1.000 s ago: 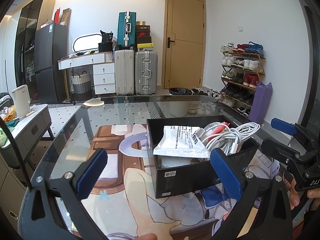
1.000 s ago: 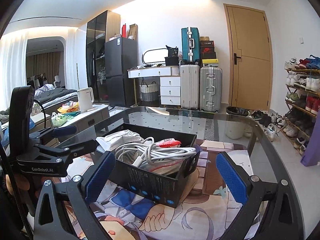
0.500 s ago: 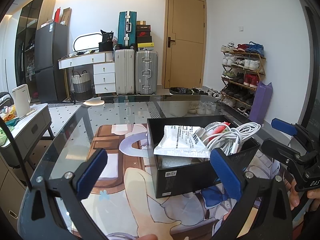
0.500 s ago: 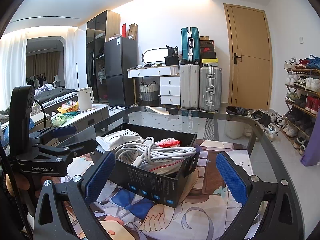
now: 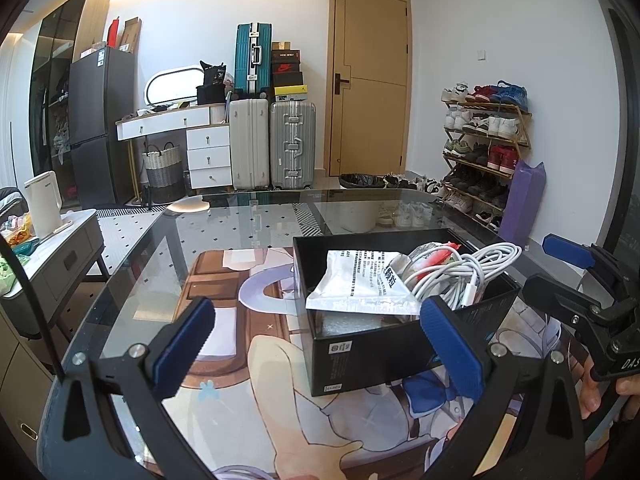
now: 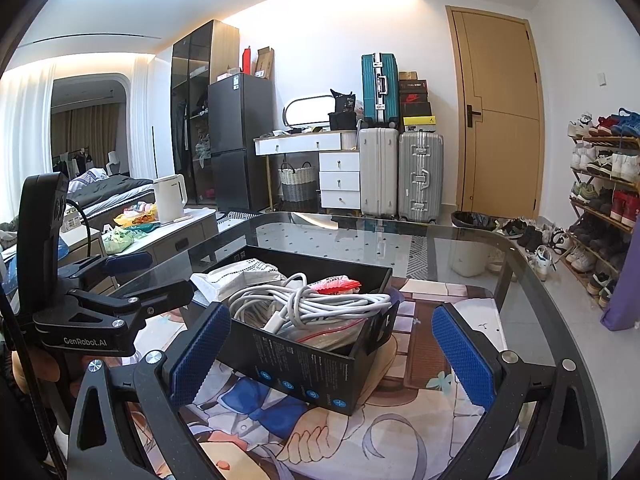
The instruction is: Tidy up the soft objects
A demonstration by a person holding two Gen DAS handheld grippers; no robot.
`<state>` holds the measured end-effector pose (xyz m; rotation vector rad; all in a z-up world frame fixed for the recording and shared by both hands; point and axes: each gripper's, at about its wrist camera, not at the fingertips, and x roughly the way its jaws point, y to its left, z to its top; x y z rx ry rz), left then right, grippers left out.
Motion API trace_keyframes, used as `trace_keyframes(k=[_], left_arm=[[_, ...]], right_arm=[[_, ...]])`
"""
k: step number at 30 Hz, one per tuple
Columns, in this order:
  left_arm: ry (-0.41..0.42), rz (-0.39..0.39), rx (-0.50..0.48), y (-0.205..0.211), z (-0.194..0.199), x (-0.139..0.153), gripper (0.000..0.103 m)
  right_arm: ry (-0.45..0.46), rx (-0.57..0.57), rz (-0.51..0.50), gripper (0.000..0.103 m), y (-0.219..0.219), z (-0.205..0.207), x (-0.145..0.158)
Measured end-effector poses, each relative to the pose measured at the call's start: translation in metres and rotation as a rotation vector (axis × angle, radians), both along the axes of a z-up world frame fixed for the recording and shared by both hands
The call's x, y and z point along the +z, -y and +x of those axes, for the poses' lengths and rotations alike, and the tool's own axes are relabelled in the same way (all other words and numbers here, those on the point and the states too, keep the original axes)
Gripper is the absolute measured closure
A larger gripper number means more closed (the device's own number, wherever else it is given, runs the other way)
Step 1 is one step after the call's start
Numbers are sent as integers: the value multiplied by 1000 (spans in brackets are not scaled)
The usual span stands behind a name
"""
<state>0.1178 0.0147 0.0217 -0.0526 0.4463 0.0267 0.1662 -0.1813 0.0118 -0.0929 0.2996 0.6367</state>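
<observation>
A black open box rests on a printed mat on the glass table. Inside lie a white printed pouch, a coiled white cable and a small red packet. My left gripper is open in front of the box, nothing between its blue pads. My right gripper is open too, straddling the box's near corner without touching it. Each gripper shows in the other's view, the right gripper right of the box and the left gripper left of it.
The mat covers the near part of the glass table. A low cabinet with a white kettle stands to the left. Suitcases, a desk and a shoe rack line the walls behind.
</observation>
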Motion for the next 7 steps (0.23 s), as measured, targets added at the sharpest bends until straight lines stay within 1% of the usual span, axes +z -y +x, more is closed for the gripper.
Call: trace_keyframes(k=[7], left_arm=[[12, 7, 1, 1, -2, -2, 0]], right_arm=[[0, 0, 0, 1, 0, 0, 0]])
